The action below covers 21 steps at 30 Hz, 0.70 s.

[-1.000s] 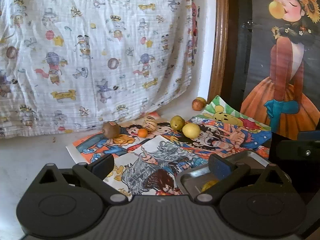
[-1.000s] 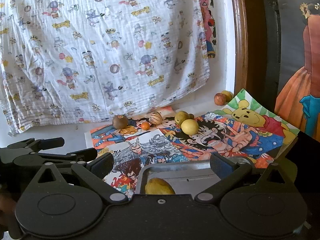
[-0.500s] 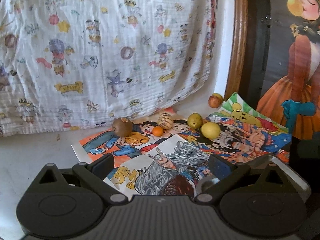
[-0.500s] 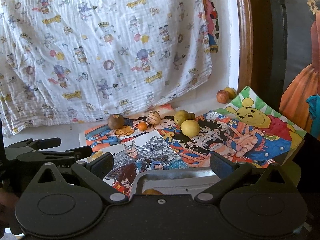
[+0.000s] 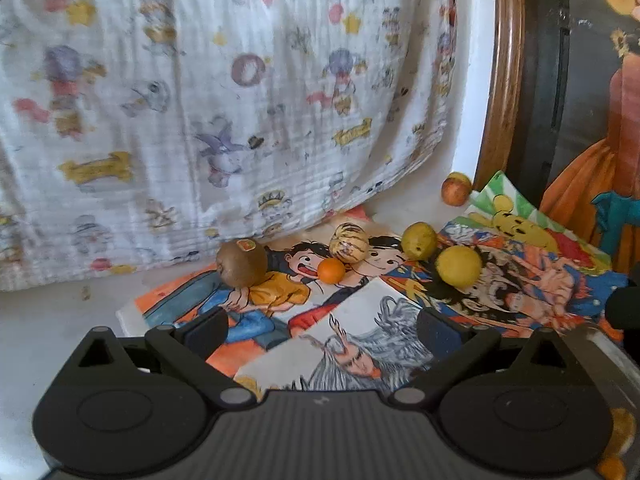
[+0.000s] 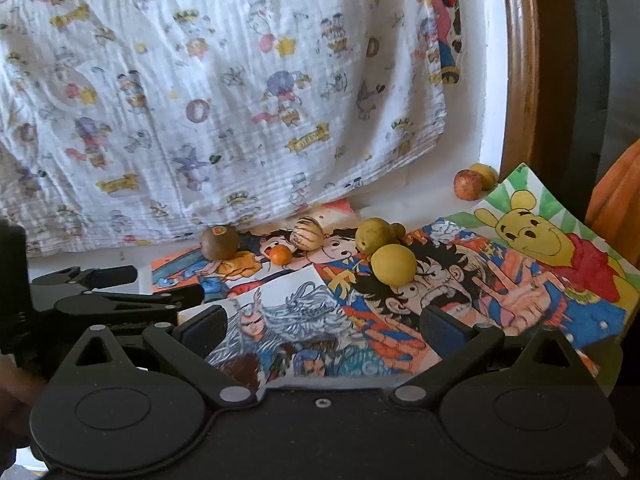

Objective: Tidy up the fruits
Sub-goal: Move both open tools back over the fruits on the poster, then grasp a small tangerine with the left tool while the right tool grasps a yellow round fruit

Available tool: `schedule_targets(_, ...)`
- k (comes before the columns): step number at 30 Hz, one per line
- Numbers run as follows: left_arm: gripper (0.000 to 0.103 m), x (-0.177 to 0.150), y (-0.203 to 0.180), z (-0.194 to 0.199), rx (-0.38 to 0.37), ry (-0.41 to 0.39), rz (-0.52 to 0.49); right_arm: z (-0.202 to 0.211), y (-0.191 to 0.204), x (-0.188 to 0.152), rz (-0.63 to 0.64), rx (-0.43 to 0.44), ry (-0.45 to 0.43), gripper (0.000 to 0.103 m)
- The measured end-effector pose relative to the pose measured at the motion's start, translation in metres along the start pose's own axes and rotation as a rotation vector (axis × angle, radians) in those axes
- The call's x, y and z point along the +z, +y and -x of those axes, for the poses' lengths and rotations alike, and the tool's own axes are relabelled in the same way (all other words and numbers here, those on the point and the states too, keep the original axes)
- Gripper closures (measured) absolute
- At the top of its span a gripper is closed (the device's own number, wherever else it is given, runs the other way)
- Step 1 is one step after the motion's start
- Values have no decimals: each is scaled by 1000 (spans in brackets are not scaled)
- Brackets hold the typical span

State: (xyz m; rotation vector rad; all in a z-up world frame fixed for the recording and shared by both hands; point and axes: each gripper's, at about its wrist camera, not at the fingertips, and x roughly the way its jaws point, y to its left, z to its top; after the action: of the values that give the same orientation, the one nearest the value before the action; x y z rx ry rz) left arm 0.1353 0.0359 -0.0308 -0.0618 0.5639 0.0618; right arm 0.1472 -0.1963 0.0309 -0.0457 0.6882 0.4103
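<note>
Both grippers, L point(image 5: 322, 326) & R point(image 6: 324, 326), are moved fwd off tray w/ jaws apart, empty; kiwi point(image 5: 241, 263) approached next, prob.

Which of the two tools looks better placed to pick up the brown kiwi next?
Probably the left tool: open and empty, with the kiwi ahead just left of its centre. From the right tool, also open, the kiwi sits further off to the left.

Soft daylight, heavy fisheye bend, left view blurred.
The patterned cloth point(image 5: 224, 112) smeared with motion blur in the left view but looked sharper in the right; the yellow fruit point(image 6: 394, 263) cast a short soft shadow, and corners went black.
</note>
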Motion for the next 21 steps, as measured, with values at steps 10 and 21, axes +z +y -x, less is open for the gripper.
schedule_targets(10, 1, 20, -7, -95, -29, 56, -10, -76, -27, 40, -24, -16, 41, 1)
schedule_targets(21, 1, 30, -10, -153, -28, 94, -31, -117, -39, 56, -36, -13, 68, 1)
